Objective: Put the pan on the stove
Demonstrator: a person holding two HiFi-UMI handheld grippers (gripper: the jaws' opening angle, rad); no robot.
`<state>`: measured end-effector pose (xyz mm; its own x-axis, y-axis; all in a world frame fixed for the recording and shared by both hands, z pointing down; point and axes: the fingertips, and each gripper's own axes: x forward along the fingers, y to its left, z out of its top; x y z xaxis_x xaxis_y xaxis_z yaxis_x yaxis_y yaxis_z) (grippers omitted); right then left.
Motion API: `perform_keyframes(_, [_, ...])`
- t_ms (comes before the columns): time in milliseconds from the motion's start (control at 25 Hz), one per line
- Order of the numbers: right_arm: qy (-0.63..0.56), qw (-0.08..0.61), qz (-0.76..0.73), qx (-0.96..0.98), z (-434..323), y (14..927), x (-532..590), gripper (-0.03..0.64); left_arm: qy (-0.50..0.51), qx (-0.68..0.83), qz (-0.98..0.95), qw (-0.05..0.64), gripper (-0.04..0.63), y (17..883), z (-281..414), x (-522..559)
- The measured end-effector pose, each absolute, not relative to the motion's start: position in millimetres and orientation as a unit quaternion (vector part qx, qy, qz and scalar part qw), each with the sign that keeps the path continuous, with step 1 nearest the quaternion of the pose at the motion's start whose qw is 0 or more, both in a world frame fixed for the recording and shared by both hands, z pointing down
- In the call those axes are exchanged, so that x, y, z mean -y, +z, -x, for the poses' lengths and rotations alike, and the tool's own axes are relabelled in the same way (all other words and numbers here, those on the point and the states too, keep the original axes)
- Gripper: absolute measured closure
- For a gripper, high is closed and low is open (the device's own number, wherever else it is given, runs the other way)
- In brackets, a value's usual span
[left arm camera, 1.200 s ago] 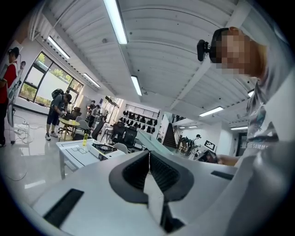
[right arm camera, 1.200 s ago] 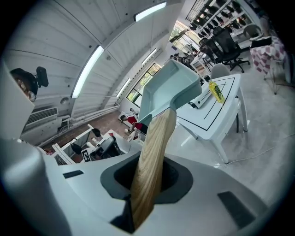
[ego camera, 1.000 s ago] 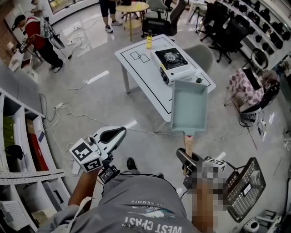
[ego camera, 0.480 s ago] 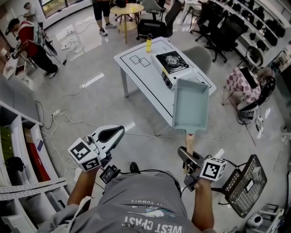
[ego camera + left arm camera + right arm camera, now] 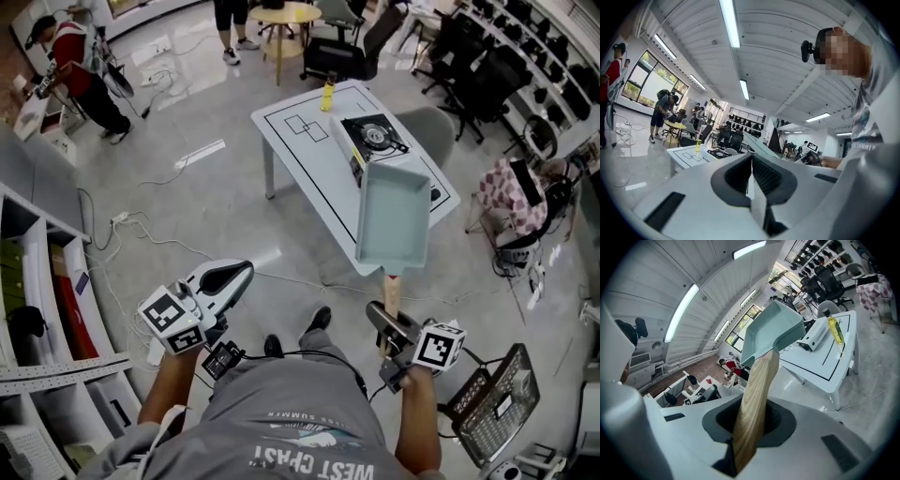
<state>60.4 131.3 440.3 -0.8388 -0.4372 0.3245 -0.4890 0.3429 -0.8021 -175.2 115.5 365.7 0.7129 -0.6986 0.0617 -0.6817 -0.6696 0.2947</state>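
A pale green rectangular pan [image 5: 392, 217] with a wooden handle [image 5: 389, 295] hangs in the air in front of me, over the floor at the near edge of the white table [image 5: 300, 159]. My right gripper [image 5: 386, 323] is shut on that handle [image 5: 757, 394], and the pan [image 5: 771, 333] rises beyond the jaws. A black-topped portable stove [image 5: 377, 136] stands on the table, just beyond the pan; the right gripper view shows the stove [image 5: 813, 338] too. My left gripper [image 5: 225, 277] is shut and empty [image 5: 751, 164], held level to the left, apart from the pan.
A yellow bottle [image 5: 328, 91] stands at the table's far end. White shelves [image 5: 37, 281] run along the left. A wire basket [image 5: 487, 408] sits at the lower right. Cables [image 5: 141, 230] lie on the floor. Office chairs [image 5: 478, 66] and people [image 5: 75, 66] are beyond.
Both grippers have travelled across the room with the pan, and the table now sits further right in the head view. The grip on the handle is unchanged.
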Motion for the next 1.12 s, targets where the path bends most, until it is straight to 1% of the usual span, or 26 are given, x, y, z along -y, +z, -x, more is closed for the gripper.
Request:
perform_keyframes(240, [0.502,0.040,-0.252,0.826,-57,444,-88,0.549,-0.027,0.413,-0.898,0.150,0.597,363,179,-86])
perform_keyframes(560, [0.500,0.055,-0.229,0.833,-69,449,-28,0.549,-0.031,0.427,-0.892,0.147,0.597,363,154,-35])
perform_keyframes(1120, [0.506,0.076,-0.193,0.837,-89,459,62,0.549,-0.025,0.474,-0.867,0.149,0.597,366,136,27])
